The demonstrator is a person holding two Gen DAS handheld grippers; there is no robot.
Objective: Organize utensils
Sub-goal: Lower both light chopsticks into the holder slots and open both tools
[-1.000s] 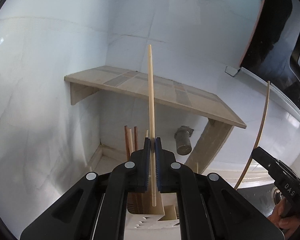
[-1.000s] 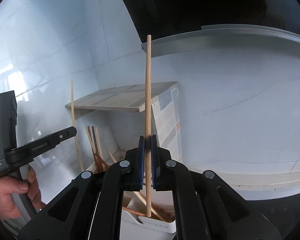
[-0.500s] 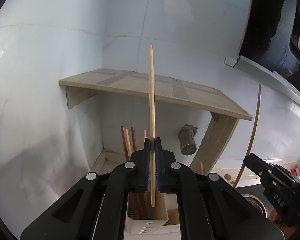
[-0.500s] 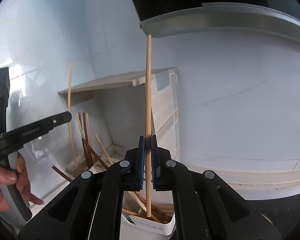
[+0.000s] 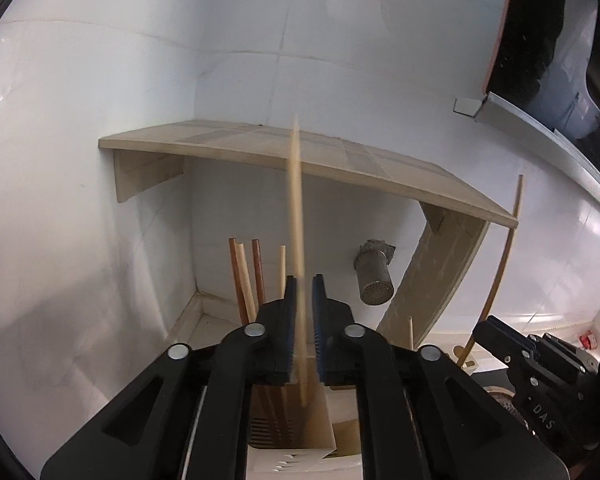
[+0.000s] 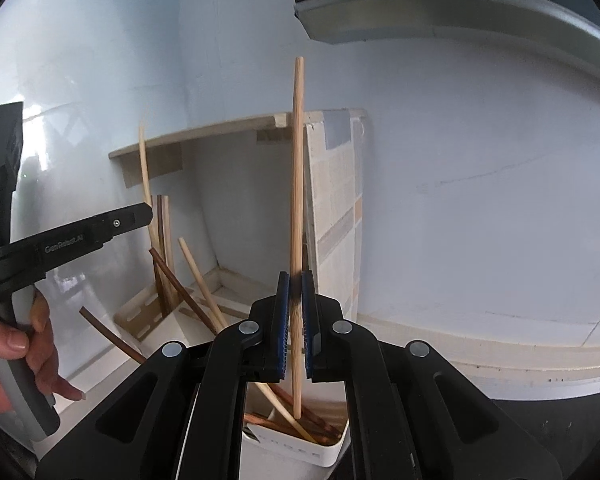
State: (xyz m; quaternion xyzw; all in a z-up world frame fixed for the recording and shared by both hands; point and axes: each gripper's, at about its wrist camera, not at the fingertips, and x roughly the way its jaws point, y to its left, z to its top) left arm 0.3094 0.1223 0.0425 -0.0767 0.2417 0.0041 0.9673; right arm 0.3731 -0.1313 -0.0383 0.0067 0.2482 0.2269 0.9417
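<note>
Left wrist view: left tool [image 5: 304, 280] with its pads slightly apart, a pale chopstick [image 5: 296, 208] smeared by blur in the gap and apparently loose, not pinched. Lower tip of it down inside the slotted holder [image 5: 292, 436] directly beneath. Behind, several more sticks [image 5: 244, 280] standing upright in the same holder. Above, a wooden shelf [image 5: 204, 140]. At the right edge, the right tool [image 5: 496, 332].

Right wrist view: right tool [image 6: 296, 276] clamped on a tan chopstick [image 6: 298, 168], gripped on its lower half, most of the length standing clear above the pads. Bottom tip just inside the white holder [image 6: 300, 452], among sticks lying crossed and slanted. Off to the left, the left tool [image 6: 132, 220] in a bare hand [image 6: 8, 352].

Judging by look: light, stiff, thin and smooth wood, so little squeeze needed, but easy to pivot or slip between flat pads. Best held well in from either end, square across the pads, and kept near vertical. Likely snag: the crossed sticks in the holder blocking a straight drop.
</note>
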